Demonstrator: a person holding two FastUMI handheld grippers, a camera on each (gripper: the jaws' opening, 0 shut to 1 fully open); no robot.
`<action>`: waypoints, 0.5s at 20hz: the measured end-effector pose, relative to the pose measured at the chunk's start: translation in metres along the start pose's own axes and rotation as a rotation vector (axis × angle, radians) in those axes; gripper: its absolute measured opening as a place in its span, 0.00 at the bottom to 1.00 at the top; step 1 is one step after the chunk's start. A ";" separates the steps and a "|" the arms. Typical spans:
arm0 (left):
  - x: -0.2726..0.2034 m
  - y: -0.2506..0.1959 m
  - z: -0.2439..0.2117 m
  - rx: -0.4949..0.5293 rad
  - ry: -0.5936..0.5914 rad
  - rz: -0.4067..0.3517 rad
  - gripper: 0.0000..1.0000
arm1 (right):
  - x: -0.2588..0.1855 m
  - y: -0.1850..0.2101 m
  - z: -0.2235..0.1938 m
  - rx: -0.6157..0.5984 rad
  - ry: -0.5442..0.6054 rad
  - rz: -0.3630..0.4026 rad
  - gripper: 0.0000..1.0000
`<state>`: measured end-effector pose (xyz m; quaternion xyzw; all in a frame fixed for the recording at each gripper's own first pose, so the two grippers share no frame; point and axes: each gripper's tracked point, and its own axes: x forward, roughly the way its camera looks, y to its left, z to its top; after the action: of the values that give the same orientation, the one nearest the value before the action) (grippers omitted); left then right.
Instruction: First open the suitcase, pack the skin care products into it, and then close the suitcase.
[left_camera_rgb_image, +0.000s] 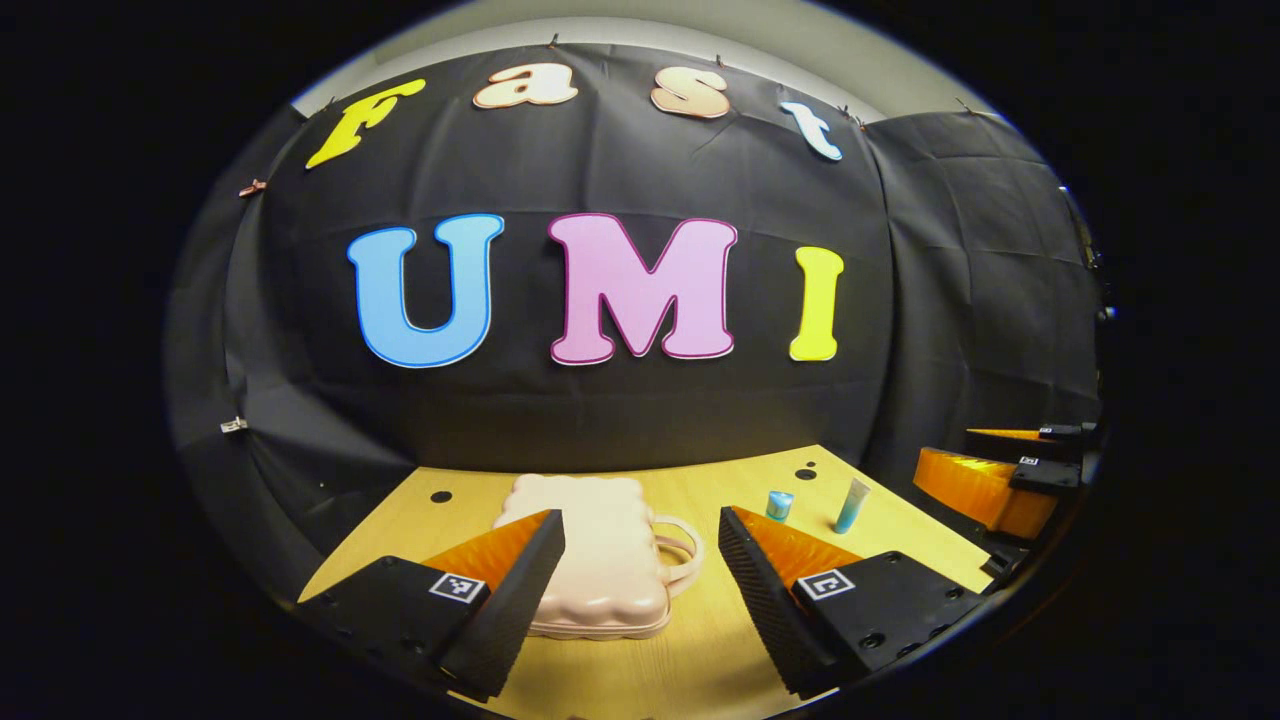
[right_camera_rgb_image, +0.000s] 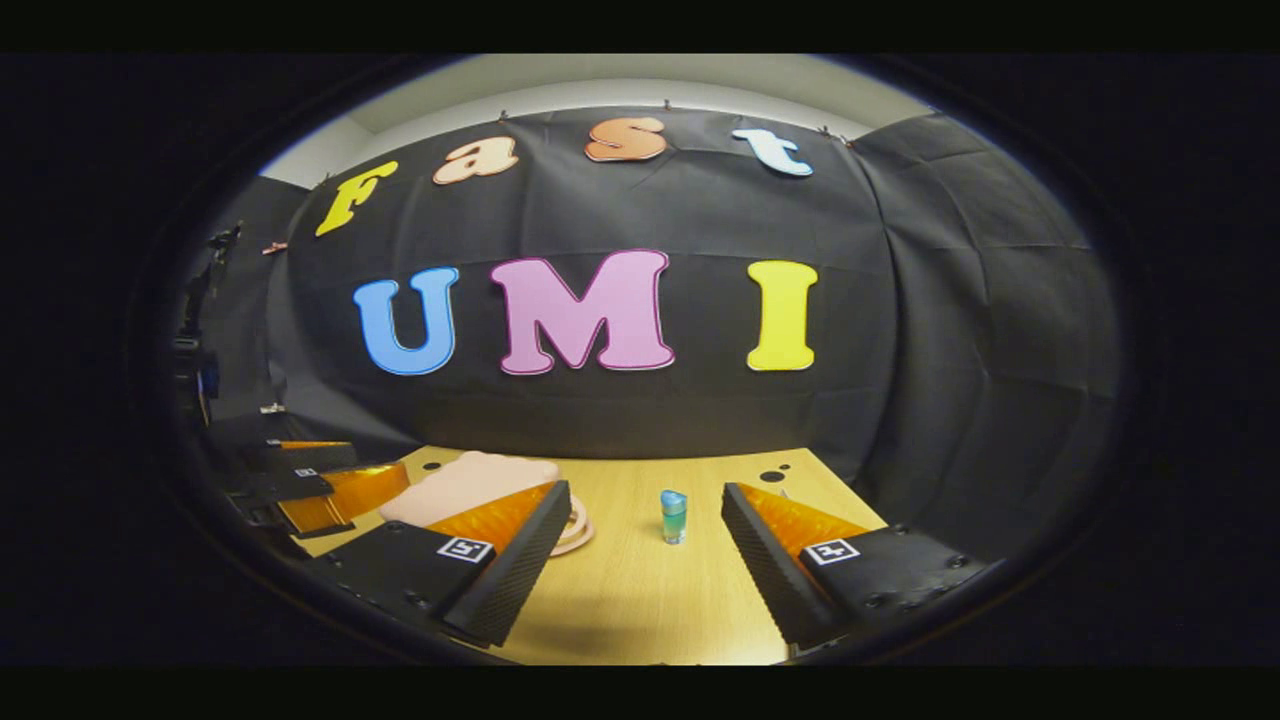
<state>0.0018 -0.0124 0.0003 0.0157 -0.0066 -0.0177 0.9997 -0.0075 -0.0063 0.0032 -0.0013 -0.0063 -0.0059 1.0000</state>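
Suitcase (left_camera_rgb_image: 600, 555), pale pink, lies flat and closed on the wooden worktop (left_camera_rgb_image: 700, 650), its handle (left_camera_rgb_image: 680, 550) turned toward the products; opening it looks like the first step, not yet begun. Nearest the lens, the left claw (left_camera_rgb_image: 640, 590) hangs above the case, fingers apart and holding nothing; the right claw (right_camera_rgb_image: 645, 570) is likewise spread and empty. Next move likely calls for finding the lid's seam. Beyond, a small blue jar (left_camera_rgb_image: 779, 505) and a tube (left_camera_rgb_image: 850, 505) stand near the far edge, bare wood between.
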 end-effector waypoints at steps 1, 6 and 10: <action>0.007 -0.007 -0.001 0.002 0.006 -0.014 0.97 | -0.001 -0.005 0.000 0.001 0.000 -0.009 0.96; 0.065 -0.051 -0.024 0.019 0.078 -0.086 0.98 | -0.008 -0.028 -0.010 -0.045 0.014 -0.047 0.96; 0.128 -0.079 -0.064 0.032 0.187 -0.096 0.98 | -0.009 -0.047 -0.030 -0.036 0.069 -0.065 0.96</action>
<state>0.1283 -0.0934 -0.0643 0.0334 0.0873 -0.0641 0.9936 -0.0168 -0.0533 -0.0271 -0.0191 0.0281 -0.0386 0.9987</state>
